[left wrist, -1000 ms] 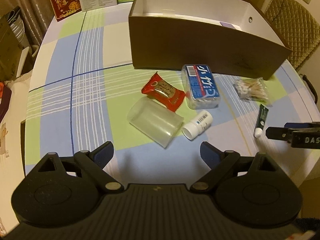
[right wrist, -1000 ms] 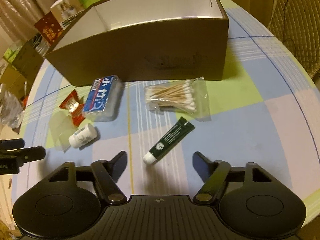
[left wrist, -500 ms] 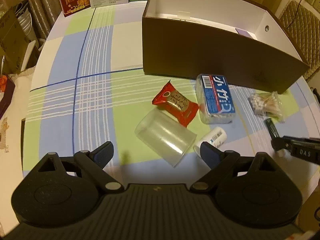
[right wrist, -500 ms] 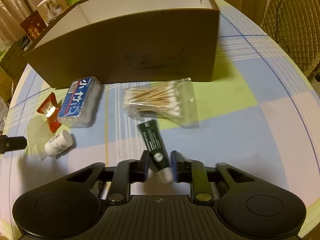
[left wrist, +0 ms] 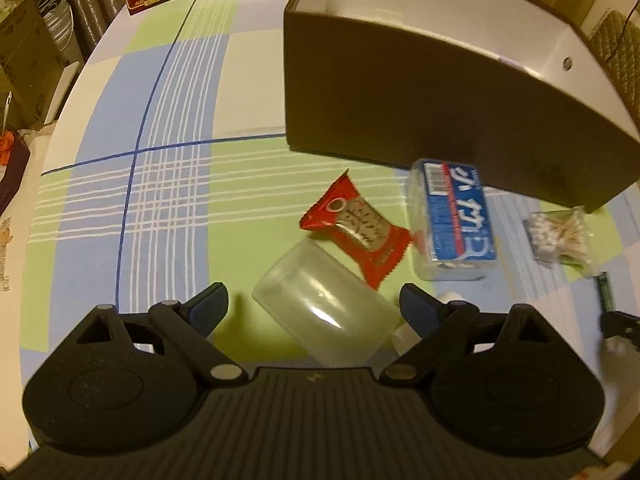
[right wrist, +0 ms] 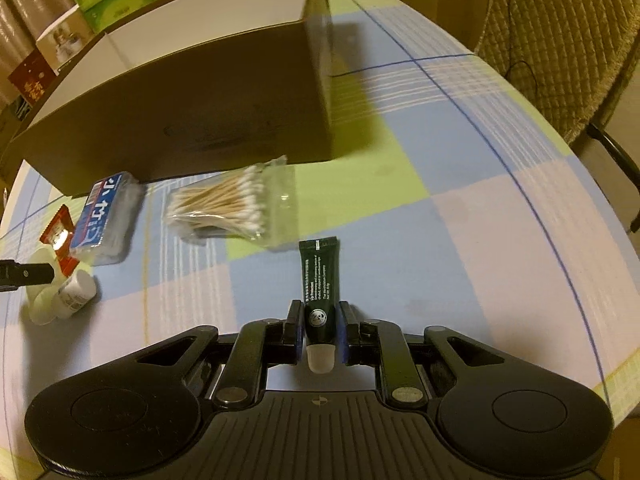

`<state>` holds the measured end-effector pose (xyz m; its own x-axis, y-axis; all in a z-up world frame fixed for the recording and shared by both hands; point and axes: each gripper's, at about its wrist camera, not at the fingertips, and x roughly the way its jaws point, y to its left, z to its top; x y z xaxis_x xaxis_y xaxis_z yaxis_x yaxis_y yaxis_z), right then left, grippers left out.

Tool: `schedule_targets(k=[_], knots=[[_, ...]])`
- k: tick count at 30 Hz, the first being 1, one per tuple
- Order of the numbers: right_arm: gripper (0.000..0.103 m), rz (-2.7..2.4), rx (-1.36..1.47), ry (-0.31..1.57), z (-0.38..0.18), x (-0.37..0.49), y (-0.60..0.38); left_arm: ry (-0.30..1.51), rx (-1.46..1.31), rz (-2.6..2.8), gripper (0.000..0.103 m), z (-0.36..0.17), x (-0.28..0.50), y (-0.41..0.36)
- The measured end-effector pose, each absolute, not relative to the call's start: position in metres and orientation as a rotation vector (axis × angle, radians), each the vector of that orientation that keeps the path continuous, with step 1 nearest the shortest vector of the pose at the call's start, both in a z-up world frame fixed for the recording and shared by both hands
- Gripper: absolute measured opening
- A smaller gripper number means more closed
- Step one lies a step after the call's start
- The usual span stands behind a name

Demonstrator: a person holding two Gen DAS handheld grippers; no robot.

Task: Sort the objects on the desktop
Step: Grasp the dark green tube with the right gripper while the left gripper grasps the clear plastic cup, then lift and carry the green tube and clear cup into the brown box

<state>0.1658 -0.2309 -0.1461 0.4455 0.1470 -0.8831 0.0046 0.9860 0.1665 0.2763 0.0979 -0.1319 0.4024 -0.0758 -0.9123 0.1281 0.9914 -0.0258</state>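
Round table with a pastel checked cloth [right wrist: 460, 184], a big brown box [left wrist: 420, 112] across the back and a quilted chair [right wrist: 560, 40] off its right edge; the cloth's right half is bare. The right gripper [right wrist: 319, 322] is clamped on the dark green tube [right wrist: 319, 280] near the cotton swabs [right wrist: 228, 208]. The left gripper [left wrist: 312, 304] is spread wide around the clear cup [left wrist: 324, 312] lying on its side, pads not touching it.

On the surface [right wrist: 460, 184], a large open box [right wrist: 192, 120] stands at the far side. Near its front wall lie a cotton swab bag [right wrist: 228, 208] and, left of it, a flat pack [right wrist: 102, 216]. Nearer, a snack packet [left wrist: 360, 232] touches a tipped-over cup [left wrist: 328, 308]; a tube [right wrist: 319, 280] lies right of them.
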Motion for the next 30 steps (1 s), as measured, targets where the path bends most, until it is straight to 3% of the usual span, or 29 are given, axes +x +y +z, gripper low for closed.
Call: schedule_targets(k=[16,30], knots=[[0.014,0.101,0.105,1.1,-0.147,0.167,-0.24,1.157,0.125,-0.203,0.053,-0.143,0.27,0.12],[0.015,0.129,0.044,1.079,-0.148,0.17,-0.237,1.138,0.184,-0.25,0.051,-0.142,0.257,0.116]])
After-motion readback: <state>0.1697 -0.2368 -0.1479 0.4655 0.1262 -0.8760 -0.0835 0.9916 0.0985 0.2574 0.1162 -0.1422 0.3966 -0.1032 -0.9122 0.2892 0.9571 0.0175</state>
